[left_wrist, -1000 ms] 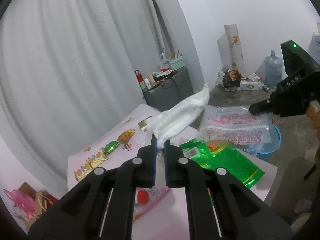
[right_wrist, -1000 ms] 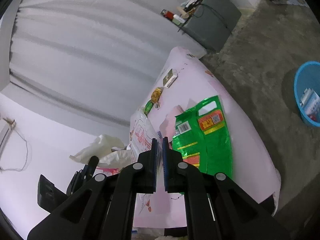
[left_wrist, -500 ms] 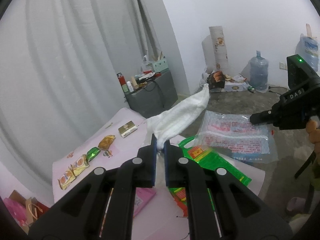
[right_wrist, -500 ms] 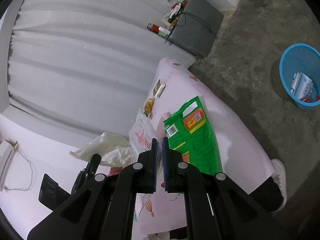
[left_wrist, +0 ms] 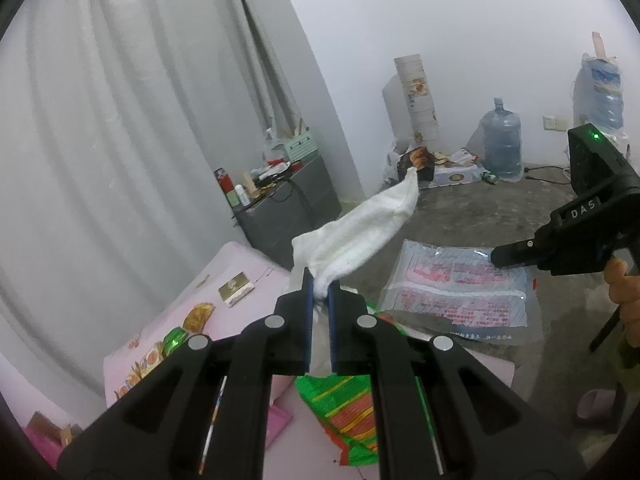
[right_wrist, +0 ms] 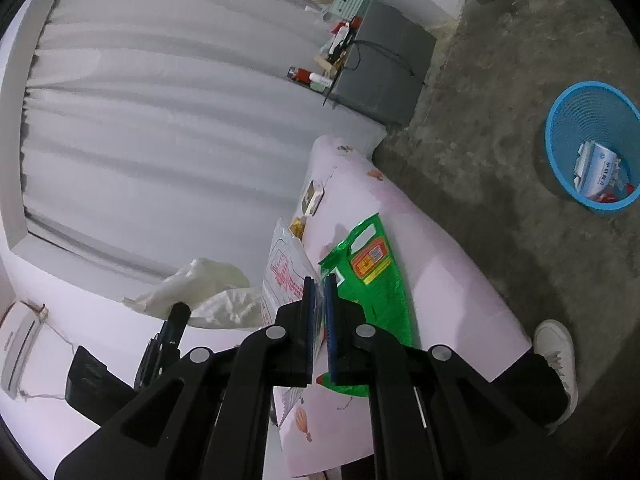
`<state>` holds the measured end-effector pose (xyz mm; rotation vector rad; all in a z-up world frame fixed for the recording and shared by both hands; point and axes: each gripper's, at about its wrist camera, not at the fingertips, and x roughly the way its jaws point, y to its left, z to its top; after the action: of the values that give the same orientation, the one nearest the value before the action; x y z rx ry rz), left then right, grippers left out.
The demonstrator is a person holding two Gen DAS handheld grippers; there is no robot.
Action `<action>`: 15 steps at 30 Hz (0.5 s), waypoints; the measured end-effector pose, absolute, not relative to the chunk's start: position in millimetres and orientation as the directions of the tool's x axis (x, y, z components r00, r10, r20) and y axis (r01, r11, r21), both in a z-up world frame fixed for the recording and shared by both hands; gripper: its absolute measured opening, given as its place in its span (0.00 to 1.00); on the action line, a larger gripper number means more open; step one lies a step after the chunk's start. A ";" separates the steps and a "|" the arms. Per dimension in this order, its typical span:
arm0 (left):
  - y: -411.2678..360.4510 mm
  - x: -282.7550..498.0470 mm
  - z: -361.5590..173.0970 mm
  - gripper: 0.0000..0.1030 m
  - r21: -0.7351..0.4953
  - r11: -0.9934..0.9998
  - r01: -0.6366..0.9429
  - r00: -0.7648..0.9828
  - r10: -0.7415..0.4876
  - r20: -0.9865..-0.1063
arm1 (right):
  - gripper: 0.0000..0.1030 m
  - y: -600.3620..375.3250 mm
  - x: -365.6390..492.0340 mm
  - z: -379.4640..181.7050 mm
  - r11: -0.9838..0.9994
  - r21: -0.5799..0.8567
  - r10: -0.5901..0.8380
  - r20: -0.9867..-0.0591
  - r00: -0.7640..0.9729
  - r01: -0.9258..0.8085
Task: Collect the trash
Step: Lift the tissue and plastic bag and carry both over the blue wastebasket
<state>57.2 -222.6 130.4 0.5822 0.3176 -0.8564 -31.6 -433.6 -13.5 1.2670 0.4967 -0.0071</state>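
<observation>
My left gripper (left_wrist: 319,294) is shut on a crumpled white tissue (left_wrist: 360,232), which sticks up and away from the fingers above the pink table (left_wrist: 248,312). To the right, my right gripper (left_wrist: 497,255) holds a clear plastic bag with red print (left_wrist: 456,292) in the air. In the right wrist view the right gripper (right_wrist: 319,294) is shut on that clear bag (right_wrist: 285,276), with the left gripper (right_wrist: 176,314) and its tissue (right_wrist: 208,292) to its left. A green foil bag (right_wrist: 372,280) lies flat on the table (right_wrist: 444,292). The blue basket (right_wrist: 558,120) stands on the floor, with trash inside.
Small snack wrappers (left_wrist: 200,314) and a gold box (left_wrist: 236,289) lie along the table's far side. A grey cabinet (left_wrist: 288,208) with clutter stands by the curtain. A water jug (left_wrist: 502,148) and boxes sit by the wall. A person's white shoe (right_wrist: 556,348) is beside the table.
Both views have swung across the room with the tissue and the clear bag still gripped. The blue basket has come fully into the right wrist view. The table has slid lower in the left wrist view.
</observation>
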 end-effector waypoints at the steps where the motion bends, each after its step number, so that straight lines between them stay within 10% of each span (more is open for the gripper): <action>1: -224.2 56.4 130.4 0.04 0.353 0.509 0.785 0.619 -0.618 -0.484 | 0.05 -436.4 -34.1 -15.1 0.311 0.910 0.262 -0.359 0.896 0.274; 15: -269.4 40.3 128.5 0.04 0.349 0.422 0.836 0.548 -0.664 -0.509 | 0.05 -463.5 -64.9 -25.8 0.265 0.918 0.191 -0.351 0.917 0.296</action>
<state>40.3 -269.4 128.5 0.6170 0.3139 -0.9586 -64.9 -463.5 -25.8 1.3129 0.4368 -0.0737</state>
